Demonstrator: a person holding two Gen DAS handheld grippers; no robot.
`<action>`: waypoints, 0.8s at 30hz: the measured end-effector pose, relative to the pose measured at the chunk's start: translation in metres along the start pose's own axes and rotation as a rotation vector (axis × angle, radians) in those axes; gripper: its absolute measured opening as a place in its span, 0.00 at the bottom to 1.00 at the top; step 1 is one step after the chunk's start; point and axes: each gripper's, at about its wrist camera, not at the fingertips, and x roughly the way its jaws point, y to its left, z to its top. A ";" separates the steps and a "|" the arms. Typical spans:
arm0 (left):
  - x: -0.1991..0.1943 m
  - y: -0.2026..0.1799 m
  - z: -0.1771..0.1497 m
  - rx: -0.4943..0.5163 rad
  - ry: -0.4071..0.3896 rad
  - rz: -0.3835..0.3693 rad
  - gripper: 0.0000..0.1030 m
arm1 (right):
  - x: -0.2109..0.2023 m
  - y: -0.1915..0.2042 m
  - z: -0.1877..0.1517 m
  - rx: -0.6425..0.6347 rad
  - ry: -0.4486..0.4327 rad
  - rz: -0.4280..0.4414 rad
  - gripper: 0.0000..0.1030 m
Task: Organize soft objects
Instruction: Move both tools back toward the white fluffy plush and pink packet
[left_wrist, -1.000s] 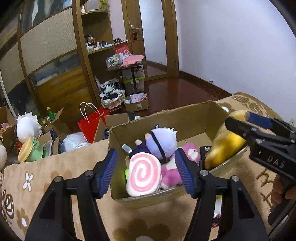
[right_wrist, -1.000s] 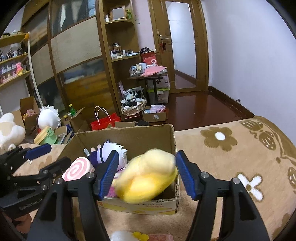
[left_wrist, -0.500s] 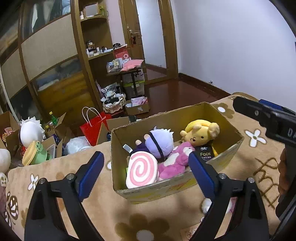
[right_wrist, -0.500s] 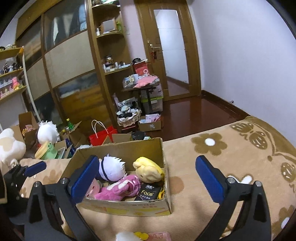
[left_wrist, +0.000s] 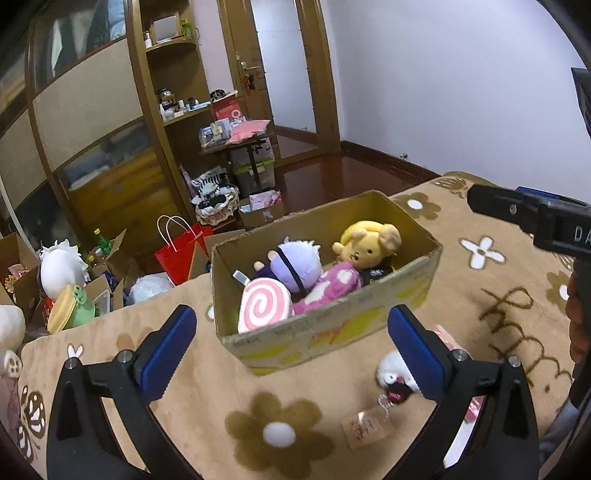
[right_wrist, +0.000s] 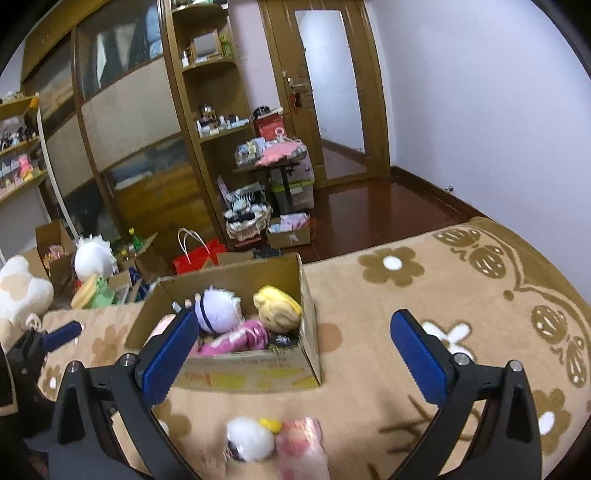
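Note:
An open cardboard box (left_wrist: 332, 332) stands on the flowered beige blanket (left_wrist: 207, 391). Inside lie a pink swirl plush (left_wrist: 264, 308), a purple-haired doll (left_wrist: 297, 260), a pink spotted plush (left_wrist: 328, 288) and a yellow dog plush (left_wrist: 364, 243). My left gripper (left_wrist: 291, 315) hovers in front of the box, its jaws opening wide with nothing between them. My right gripper (right_wrist: 295, 317) is open and empty, set back from the box (right_wrist: 240, 373) and its yellow plush (right_wrist: 277, 308). A small white plush (right_wrist: 249, 439) and a pink packet (right_wrist: 301, 443) lie on the blanket near me.
Beyond the blanket's far edge the floor holds a red bag (left_wrist: 181, 251), a green frog toy (left_wrist: 74, 310), a white plush head (left_wrist: 61, 264) and open cartons. A loaded cart (right_wrist: 280, 158) and wooden shelves stand behind. A card tag (left_wrist: 365, 428) lies by the white plush.
Both grippers spread wide and drew back and up from the box. The swirl plush and the yellow plush, earlier between the jaws, now lie in the box.

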 end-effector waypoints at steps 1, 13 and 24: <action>-0.001 -0.002 -0.001 0.007 0.005 -0.004 0.99 | -0.002 0.000 -0.002 -0.008 0.011 -0.006 1.00; 0.001 -0.028 -0.023 0.079 0.114 -0.094 0.99 | -0.012 -0.002 -0.036 0.001 0.137 -0.027 1.00; 0.026 -0.040 -0.034 0.106 0.190 -0.145 0.99 | 0.010 -0.006 -0.064 0.049 0.272 0.017 0.87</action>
